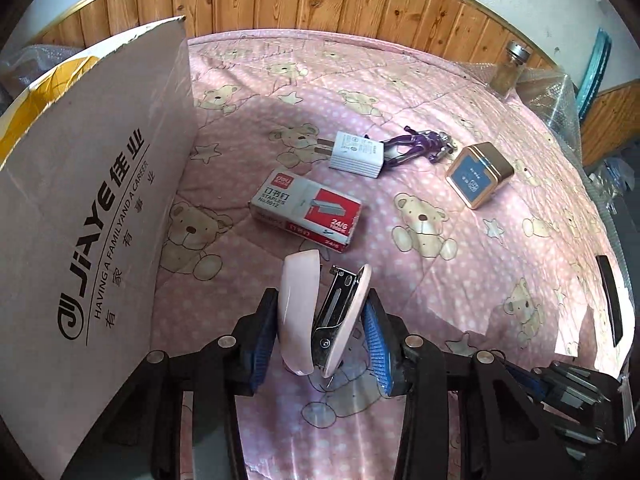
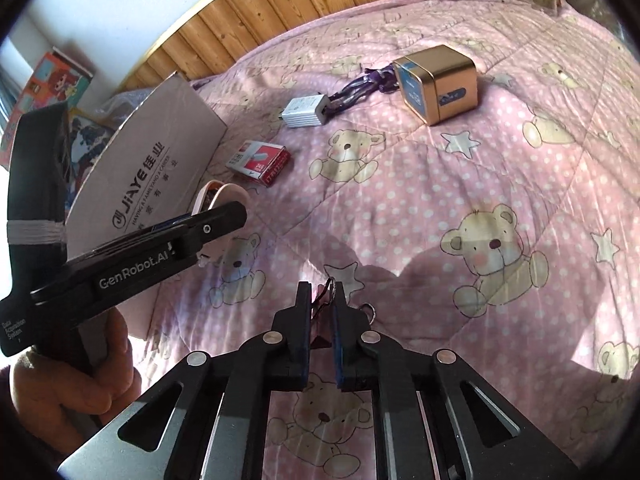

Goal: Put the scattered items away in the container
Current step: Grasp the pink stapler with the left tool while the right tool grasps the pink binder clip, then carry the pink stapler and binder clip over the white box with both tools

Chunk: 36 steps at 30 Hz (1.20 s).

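A pink quilt [image 1: 400, 128] with white dots, cream bears and pale stars covers the scene. On the left stands a grey-pink cardboard box [image 1: 92, 216] with black lettering. A pale pink stapler [image 1: 308, 316] shows silver metal inside, between blue ribbed pads [image 1: 376, 336]. Farther off lie a red-and-white staples box [image 1: 306, 210], a white charger [image 1: 354, 154], a purple figure [image 1: 416, 145] and, at right, a gold tin [image 1: 480, 180] with a blue face. Brown knotty wood panelling [image 1: 320, 0] runs along the far side.
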Each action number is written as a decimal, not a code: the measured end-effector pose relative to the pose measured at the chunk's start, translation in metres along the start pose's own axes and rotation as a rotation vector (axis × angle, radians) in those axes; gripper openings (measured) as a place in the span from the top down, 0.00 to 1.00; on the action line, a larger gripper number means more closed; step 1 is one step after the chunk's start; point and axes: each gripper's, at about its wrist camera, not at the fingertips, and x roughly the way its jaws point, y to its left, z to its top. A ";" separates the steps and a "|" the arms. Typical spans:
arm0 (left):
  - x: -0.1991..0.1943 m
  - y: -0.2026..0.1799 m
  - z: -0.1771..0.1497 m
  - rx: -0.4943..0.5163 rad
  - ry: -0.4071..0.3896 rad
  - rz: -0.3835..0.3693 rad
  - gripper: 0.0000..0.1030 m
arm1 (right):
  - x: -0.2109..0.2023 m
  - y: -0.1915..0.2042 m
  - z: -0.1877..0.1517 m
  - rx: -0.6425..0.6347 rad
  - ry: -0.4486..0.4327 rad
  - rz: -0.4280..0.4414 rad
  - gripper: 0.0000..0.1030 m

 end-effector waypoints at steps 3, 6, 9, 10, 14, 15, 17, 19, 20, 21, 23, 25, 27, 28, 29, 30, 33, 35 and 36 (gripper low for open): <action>-0.009 -0.005 -0.003 -0.002 -0.009 -0.019 0.59 | -0.006 -0.006 -0.003 0.036 -0.006 0.006 0.91; -0.019 -0.008 -0.007 -0.007 -0.017 -0.039 0.59 | -0.014 -0.008 -0.005 0.065 -0.014 0.020 0.91; -0.028 -0.006 -0.009 -0.019 -0.022 -0.058 0.59 | -0.022 -0.009 -0.008 0.087 -0.024 0.035 0.92; -0.029 -0.008 -0.006 -0.019 -0.023 -0.064 0.59 | -0.025 -0.008 -0.008 0.088 -0.028 0.035 0.92; -0.039 -0.010 -0.006 -0.014 -0.042 -0.089 0.59 | -0.037 0.000 -0.010 0.078 -0.045 0.031 0.92; -0.041 -0.011 -0.006 -0.010 -0.048 -0.092 0.59 | -0.041 0.002 -0.011 0.074 -0.049 0.030 0.92; -0.048 -0.012 -0.006 -0.011 -0.056 -0.107 0.59 | -0.047 0.008 -0.012 0.062 -0.057 0.029 0.92; -0.057 -0.014 -0.007 -0.009 -0.067 -0.114 0.59 | -0.054 0.013 -0.014 0.052 -0.066 0.029 0.92; -0.062 -0.014 -0.008 -0.009 -0.073 -0.122 0.59 | -0.057 0.017 -0.015 0.045 -0.070 0.028 0.92; -0.067 -0.014 -0.009 -0.008 -0.079 -0.128 0.59 | -0.059 0.020 -0.016 0.038 -0.073 0.029 0.92; -0.078 -0.014 -0.011 -0.008 -0.093 -0.138 0.59 | -0.064 0.027 -0.017 0.025 -0.079 0.029 0.92; -0.086 -0.013 -0.014 -0.011 -0.105 -0.148 0.59 | -0.069 0.035 -0.020 0.008 -0.083 0.027 0.92; -0.094 -0.011 -0.016 -0.015 -0.110 -0.157 0.59 | -0.073 0.043 -0.022 -0.005 -0.087 0.027 0.92; -0.097 -0.010 -0.018 -0.019 -0.115 -0.160 0.59 | -0.076 0.046 -0.024 -0.012 -0.089 0.027 0.92; -0.101 -0.008 -0.020 -0.023 -0.120 -0.162 0.59 | -0.078 0.049 -0.025 -0.018 -0.091 0.027 0.92; -0.104 -0.007 -0.023 -0.026 -0.123 -0.166 0.59 | -0.080 0.053 -0.026 -0.024 -0.092 0.027 0.92; -0.114 -0.002 -0.029 -0.037 -0.133 -0.176 0.59 | -0.086 0.064 -0.029 -0.048 -0.101 0.027 0.92; -0.121 0.001 -0.032 -0.043 -0.140 -0.184 0.59 | -0.091 0.072 -0.029 -0.065 -0.111 0.026 0.92; -0.125 0.003 -0.033 -0.046 -0.148 -0.187 0.59 | -0.094 0.076 -0.029 -0.076 -0.117 0.026 0.92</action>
